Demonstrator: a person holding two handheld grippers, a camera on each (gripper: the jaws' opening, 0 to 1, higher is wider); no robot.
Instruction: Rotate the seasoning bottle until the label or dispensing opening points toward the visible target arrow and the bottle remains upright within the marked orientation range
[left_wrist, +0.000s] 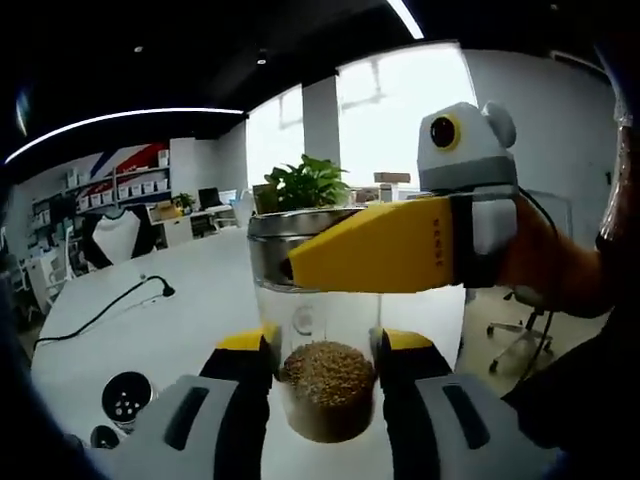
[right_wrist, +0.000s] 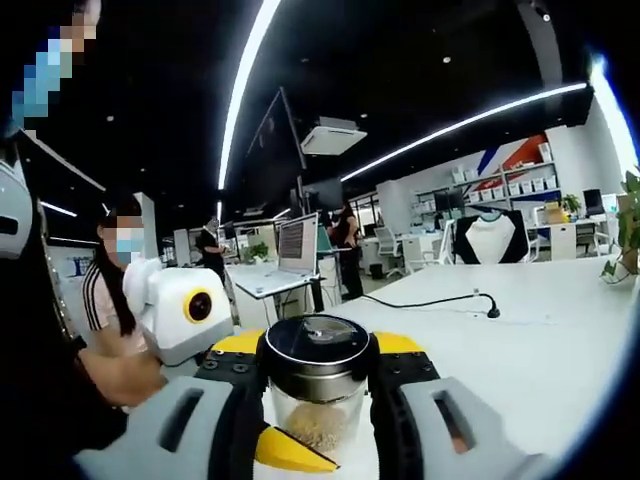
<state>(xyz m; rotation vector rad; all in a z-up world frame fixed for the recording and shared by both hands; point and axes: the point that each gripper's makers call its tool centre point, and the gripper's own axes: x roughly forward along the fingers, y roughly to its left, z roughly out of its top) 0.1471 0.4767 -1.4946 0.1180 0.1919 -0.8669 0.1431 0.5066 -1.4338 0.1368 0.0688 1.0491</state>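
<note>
Yellow-tipped fingers (left_wrist: 245, 345) of the left gripper (left_wrist: 327, 345) sit nearest, closed on the clear lower body of the seasoning bottle (left_wrist: 325, 385), which is about a third full of brown grains. It stands upright above the white desk (left_wrist: 150, 320); whether it rests on the desk I cannot tell. The right gripper (right_wrist: 318, 352) clamps the steel cap (right_wrist: 318, 355) from both sides. The bottle looks light, stiff and smooth, possibly glass, so it may slip or crack under hard squeezing. Holding the body low and twisting at the cap seems sensible, though the cap may simply unscrew. A loose shaker lid (left_wrist: 127, 398) lies on the desk nearby, and a black cable (left_wrist: 110, 305) trails behind. No target arrow can be made out.
</note>
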